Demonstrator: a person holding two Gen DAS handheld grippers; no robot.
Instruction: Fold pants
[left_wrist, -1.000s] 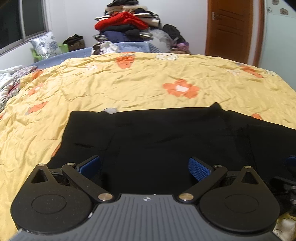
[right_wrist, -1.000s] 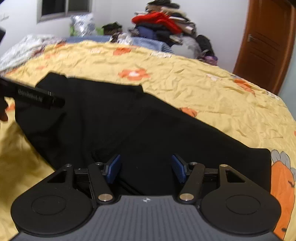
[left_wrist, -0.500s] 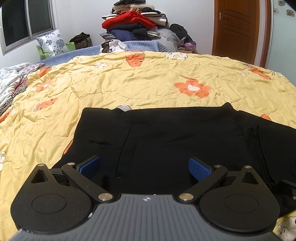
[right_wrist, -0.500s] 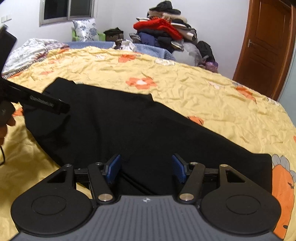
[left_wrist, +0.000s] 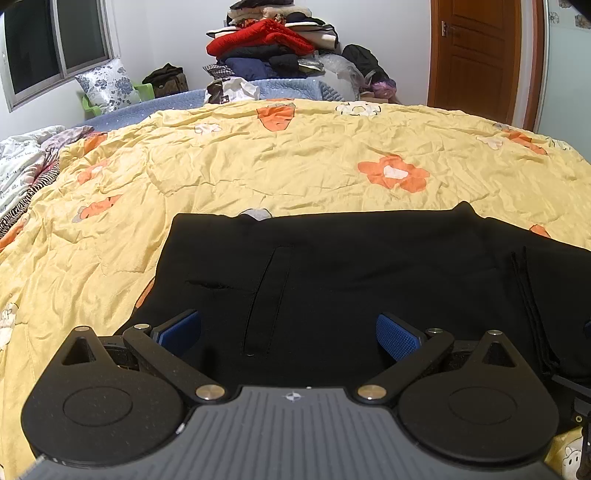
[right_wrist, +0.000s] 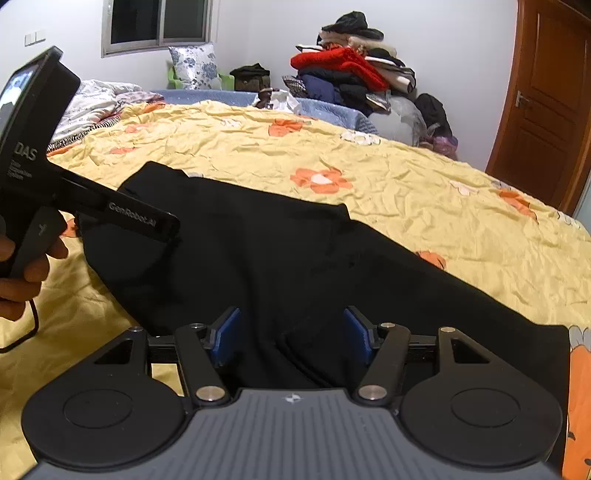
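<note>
Jaws parted on both: left gripper spread wide over the waist end of the black pants, right gripper half spread over the leg, nothing pinched. Pants flat on the yellow flowered quilt, near edge of the bed. Heaped clothes far behind, against the wall.

This is a bedroom in a home. A wide bed with a yellow flowered quilt fills the room, and behind it stand a pile of clothes, a flowered pillow, a window and a wooden door.
</note>
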